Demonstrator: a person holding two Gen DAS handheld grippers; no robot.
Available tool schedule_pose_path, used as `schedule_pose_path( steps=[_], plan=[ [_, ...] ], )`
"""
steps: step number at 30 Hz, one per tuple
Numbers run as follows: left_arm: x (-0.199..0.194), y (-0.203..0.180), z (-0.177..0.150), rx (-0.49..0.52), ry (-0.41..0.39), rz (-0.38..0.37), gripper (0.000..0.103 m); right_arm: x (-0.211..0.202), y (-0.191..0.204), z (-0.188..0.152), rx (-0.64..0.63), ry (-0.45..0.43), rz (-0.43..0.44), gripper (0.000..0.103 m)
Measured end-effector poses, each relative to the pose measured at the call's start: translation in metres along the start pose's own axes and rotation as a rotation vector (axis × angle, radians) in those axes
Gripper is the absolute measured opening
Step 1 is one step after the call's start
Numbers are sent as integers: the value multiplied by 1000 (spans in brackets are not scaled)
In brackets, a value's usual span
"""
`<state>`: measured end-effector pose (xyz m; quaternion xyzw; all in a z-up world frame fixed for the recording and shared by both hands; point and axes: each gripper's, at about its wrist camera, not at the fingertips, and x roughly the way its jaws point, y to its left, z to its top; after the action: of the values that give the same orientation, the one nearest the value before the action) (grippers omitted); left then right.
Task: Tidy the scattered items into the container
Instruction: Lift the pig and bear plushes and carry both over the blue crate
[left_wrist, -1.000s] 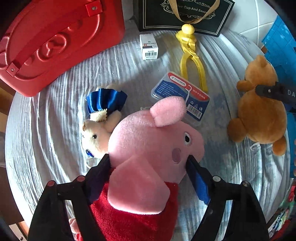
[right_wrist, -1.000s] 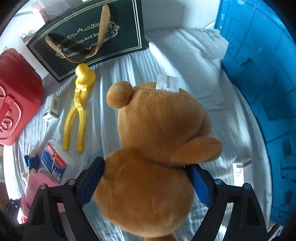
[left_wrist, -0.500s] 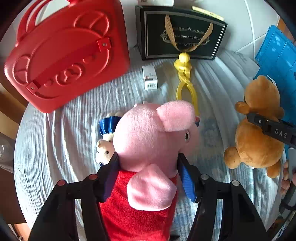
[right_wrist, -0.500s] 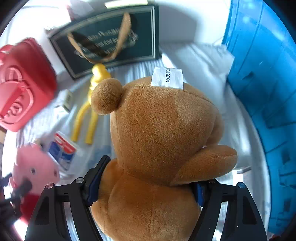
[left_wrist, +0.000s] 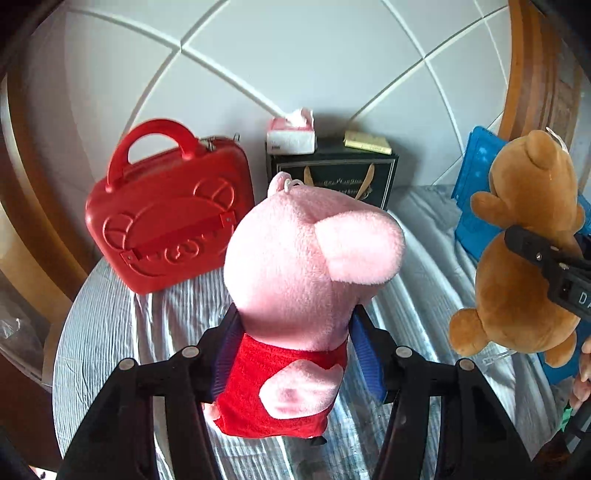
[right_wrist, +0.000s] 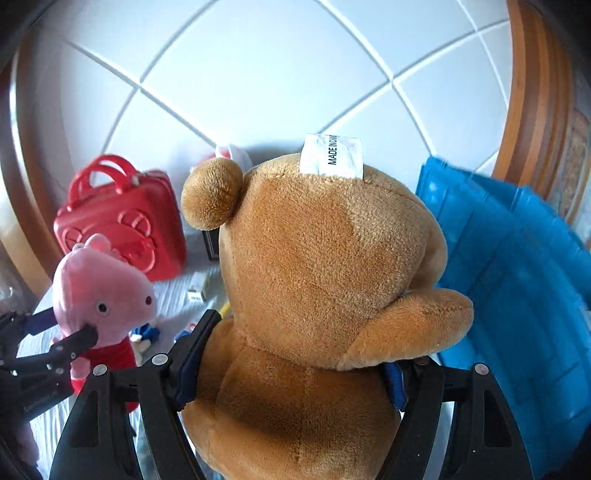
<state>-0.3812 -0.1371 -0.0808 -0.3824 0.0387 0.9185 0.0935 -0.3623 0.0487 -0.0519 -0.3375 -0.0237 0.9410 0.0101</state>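
1. Left tongs (left_wrist: 295, 354) pinch the pink pig plush (left_wrist: 299, 280) at its neck, their jaws having just closed further; right tongs (right_wrist: 291, 365) pinch the brown bear (right_wrist: 314, 295) at its waist. Both toys hang upright above the bed (left_wrist: 103, 332).
2. Blue container (right_wrist: 517, 266) lies to the right, nearer the right tongs.
3. Only the left view shows the tissue box (left_wrist: 291, 134).

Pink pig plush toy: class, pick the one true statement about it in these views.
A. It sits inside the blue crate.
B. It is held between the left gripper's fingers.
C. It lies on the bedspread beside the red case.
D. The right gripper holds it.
B: the pink pig plush toy is clamped at its neck between the left gripper fingers, lifted off the bedspread.
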Motion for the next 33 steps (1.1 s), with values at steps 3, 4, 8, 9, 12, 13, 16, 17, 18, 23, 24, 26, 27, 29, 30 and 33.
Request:
schedule_pose_path(
  steps=[3, 4, 8, 9, 12, 13, 16, 17, 18, 23, 24, 26, 27, 29, 30, 33],
  plan=[
    [-29, -12, 0, 16, -69, 2, 57, -33, 3, 2, -22, -54, -22, 76],
    [-38, -15, 0, 20, -85, 2, 56, -42, 4, 3, -25, -64, -29, 76],
    [-72, -36, 4, 49, -141, -16, 55, -80, -1, 9, -25, -110, -48, 76],
    [-80, -41, 6, 62, -157, -19, 55, -89, -5, 12, -21, -124, -58, 76],
    [-101, -65, 16, 95, -203, -31, 55, -112, -23, 24, -1, -157, -83, 76],
    [-107, -74, 21, 103, -219, -36, 54, -119, -32, 29, 8, -168, -90, 76],
    [-127, -107, 38, 133, -279, -43, 54, -141, -68, 46, 36, -213, -121, 76],
    [-133, -121, 44, 143, -298, -47, 54, -149, -82, 52, 45, -229, -133, 76],
    [-139, -135, 51, 153, -315, -53, 54, -156, -96, 56, 52, -241, -142, 76],
    [-164, -230, 94, 186, -404, -88, 53, -190, -191, 81, 53, -294, -215, 76],
    [-167, -251, 103, 186, -416, -99, 53, -193, -211, 86, 44, -295, -228, 76],
    [-171, -296, 123, 170, -436, -120, 53, -196, -255, 97, 26, -295, -247, 77],
    [-173, -318, 134, 156, -435, -132, 53, -196, -277, 102, 17, -288, -255, 77],
    [-170, -366, 157, 145, -421, -168, 52, -190, -321, 113, -4, -261, -274, 77],
    [-167, -387, 166, 140, -414, -178, 51, -185, -342, 119, -17, -248, -283, 77],
    [-149, -447, 188, 124, -382, -204, 51, -170, -403, 127, -27, -211, -301, 77]
  ],
)
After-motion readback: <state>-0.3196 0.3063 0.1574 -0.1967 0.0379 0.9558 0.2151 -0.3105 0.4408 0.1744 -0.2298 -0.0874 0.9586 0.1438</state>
